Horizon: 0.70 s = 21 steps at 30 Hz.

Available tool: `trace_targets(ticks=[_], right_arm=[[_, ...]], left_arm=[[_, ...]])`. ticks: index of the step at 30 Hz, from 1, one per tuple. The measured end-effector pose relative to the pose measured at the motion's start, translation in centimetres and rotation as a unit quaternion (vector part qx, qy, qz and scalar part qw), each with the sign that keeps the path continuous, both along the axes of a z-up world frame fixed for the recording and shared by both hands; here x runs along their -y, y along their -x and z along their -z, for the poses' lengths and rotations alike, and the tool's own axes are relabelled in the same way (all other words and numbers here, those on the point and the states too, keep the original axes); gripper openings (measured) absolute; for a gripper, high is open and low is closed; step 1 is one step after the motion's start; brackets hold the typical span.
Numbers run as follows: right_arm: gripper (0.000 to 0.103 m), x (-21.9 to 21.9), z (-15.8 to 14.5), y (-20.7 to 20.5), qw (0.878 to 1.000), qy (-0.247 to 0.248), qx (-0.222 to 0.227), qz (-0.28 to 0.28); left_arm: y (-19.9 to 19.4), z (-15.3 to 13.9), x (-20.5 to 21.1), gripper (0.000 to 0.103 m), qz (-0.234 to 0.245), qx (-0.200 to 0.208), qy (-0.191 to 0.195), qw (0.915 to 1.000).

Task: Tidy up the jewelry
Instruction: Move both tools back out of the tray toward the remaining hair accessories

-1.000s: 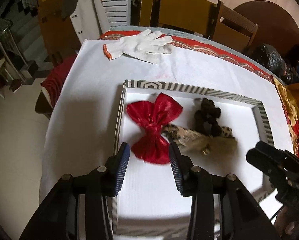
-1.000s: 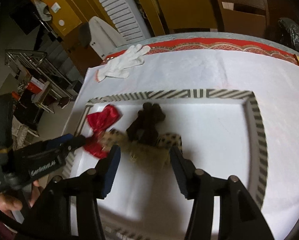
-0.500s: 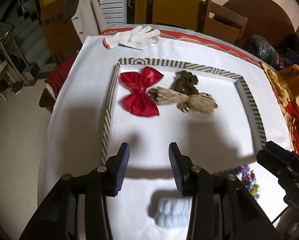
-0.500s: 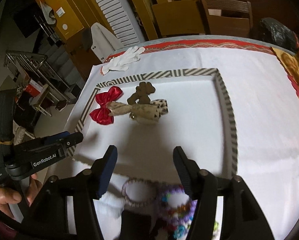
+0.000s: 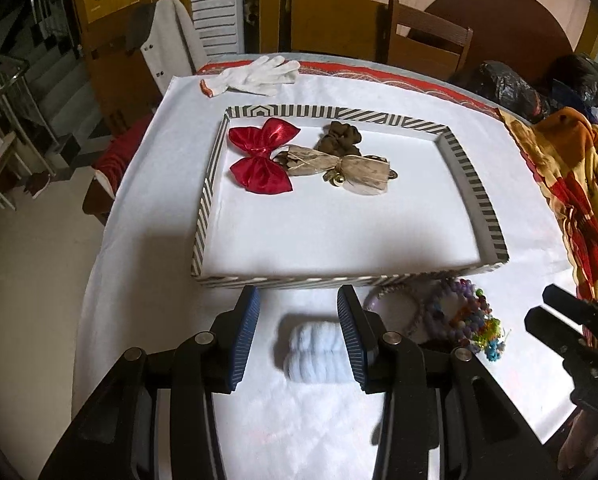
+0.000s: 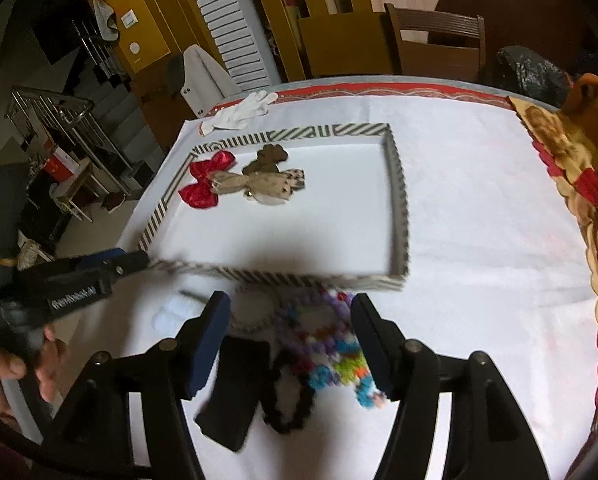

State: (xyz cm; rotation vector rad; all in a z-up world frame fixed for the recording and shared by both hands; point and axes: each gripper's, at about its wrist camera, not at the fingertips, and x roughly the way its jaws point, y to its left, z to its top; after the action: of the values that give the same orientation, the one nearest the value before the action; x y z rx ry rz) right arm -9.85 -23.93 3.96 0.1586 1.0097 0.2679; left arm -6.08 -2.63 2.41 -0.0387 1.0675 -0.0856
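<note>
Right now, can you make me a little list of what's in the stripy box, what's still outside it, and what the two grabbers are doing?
Box: striped tray on the white cloth
Inside box: red bow, burlap bow with bell, brown scrunchie
Outside, near edge: fluffy white scrunchie, bead bracelets, black item
Far side: white glove
Left gripper: jaws open, either side of the fluffy scrunchie, holding nothing
Right gripper: jaws open above the bracelets, holding nothing
</note>
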Motion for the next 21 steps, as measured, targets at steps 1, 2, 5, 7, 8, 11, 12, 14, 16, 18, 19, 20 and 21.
trace_targets(ticks=[1,2,5,7,8,11,12,14,16,18,19,20,21], right_arm=[[0.066,0.2,0.1,0.3,1.0,0.0,-0.002,0.001],[0.066,0.6,0.3,0.7,1.0,-0.001,-0.005,0.003],[0.066,1.3,0.7,1.6,1.0,-0.004,-0.012,0.009],[0.066,1.5,0.8,2.2,1.0,-0.003,-0.013,0.012],[0.066,1.7,0.8,2.7,1.0,-0.002,-0.012,0.014],[0.069,2.1,0.8,3.7,1.0,0.005,-0.009,0.017],[0.07,2.2,0.9,3.9,1.0,0.006,-0.011,0.02],[0.07,2.4,1.1,4.2,1.0,0.003,-0.017,0.02],[0.07,2.6,1.3,4.5,1.0,-0.003,-0.02,0.02],[0.07,2.9,1.4,5.0,1.0,-0.01,-0.022,0.02],[0.07,3.0,1.4,5.1,0.999,-0.01,-0.023,0.021],[0.07,3.1,1.4,5.3,0.999,-0.011,-0.023,0.021],[0.07,3.1,1.3,5.4,0.999,-0.011,-0.021,0.022]], left_arm=[[0.3,-0.1,0.2,0.037,0.001,0.001,0.0,1.0],[0.6,-0.2,0.3,0.037,0.001,0.003,0.001,1.0],[1.4,-0.5,0.7,0.037,0.002,0.005,0.002,1.0],[1.9,-0.6,1.0,0.037,0.002,0.008,-0.001,1.0],[2.0,-0.6,1.1,0.037,0.003,0.007,-0.001,1.0],[2.6,-0.4,1.7,0.037,0.004,0.002,0.001,1.0],[2.7,-0.3,1.9,0.037,0.004,0.001,0.0,1.0],[3.1,-0.3,2.3,0.037,0.006,0.0,0.001,1.0],[3.4,-0.2,2.6,0.037,0.007,0.001,-0.001,1.0],[3.6,-0.2,2.9,0.037,0.009,0.0,-0.001,1.0],[3.7,-0.2,3.0,0.037,0.009,0.0,0.0,1.0],[3.8,-0.2,3.1,0.037,0.008,0.0,0.0,1.0],[3.8,-0.2,3.2,0.037,0.008,-0.001,0.0,1.0]])
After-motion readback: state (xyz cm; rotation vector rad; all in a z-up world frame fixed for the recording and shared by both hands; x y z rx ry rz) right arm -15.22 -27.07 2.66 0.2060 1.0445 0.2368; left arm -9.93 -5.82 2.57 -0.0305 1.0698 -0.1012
